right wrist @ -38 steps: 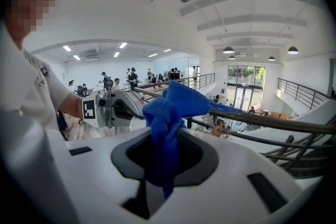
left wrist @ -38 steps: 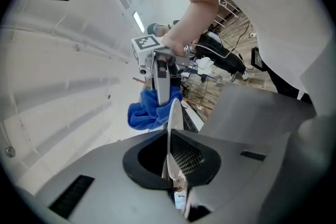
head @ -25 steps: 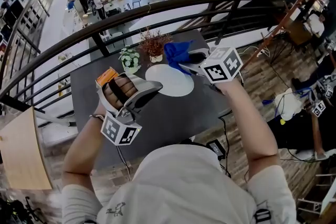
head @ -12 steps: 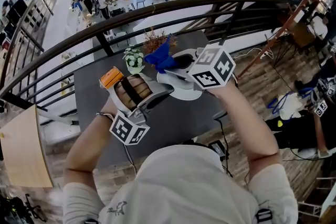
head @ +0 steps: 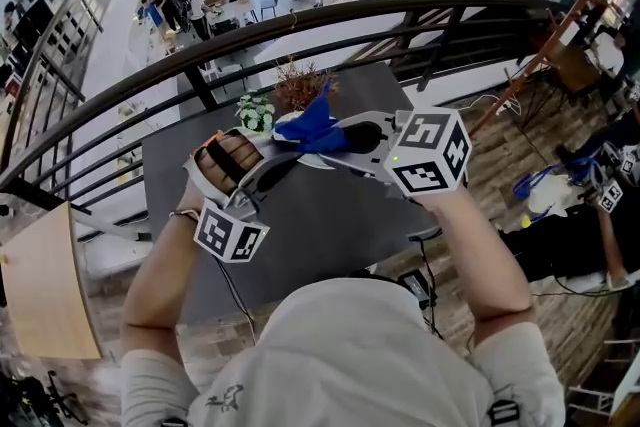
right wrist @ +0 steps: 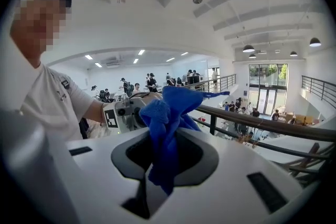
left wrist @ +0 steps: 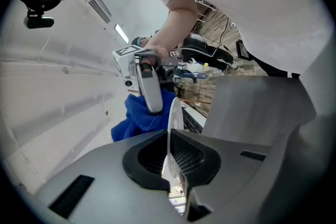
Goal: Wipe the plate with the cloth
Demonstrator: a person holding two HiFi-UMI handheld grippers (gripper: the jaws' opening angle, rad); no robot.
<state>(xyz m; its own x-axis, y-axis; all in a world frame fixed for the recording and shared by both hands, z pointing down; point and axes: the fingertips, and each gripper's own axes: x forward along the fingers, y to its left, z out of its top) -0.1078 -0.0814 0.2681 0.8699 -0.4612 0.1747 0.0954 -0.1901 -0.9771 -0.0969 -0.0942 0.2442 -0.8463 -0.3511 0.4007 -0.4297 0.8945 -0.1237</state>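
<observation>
My left gripper point(head: 288, 163) point(left wrist: 170, 150) is shut on the rim of the white plate point(left wrist: 174, 115), which I see edge-on between the jaws in the left gripper view. In the head view the plate is mostly hidden behind the cloth and the right gripper. My right gripper point(head: 322, 141) point(right wrist: 163, 162) is shut on a bunched blue cloth point(head: 308, 127) point(right wrist: 168, 123) point(left wrist: 140, 119). The cloth sits right beside the plate's face, above the dark table point(head: 330, 225). The two grippers face each other closely.
Two small potted plants stand at the table's far edge: white flowers point(head: 255, 113) and dried reddish stems point(head: 300, 80). A dark curved railing point(head: 420, 5) runs beyond the table, with a drop to a lower floor. Cables hang off the table's near edge.
A second ago the plate lay flat on the table; it now stands raised and edge-on in the left gripper. The right gripper carried the cloth left and up to it.
</observation>
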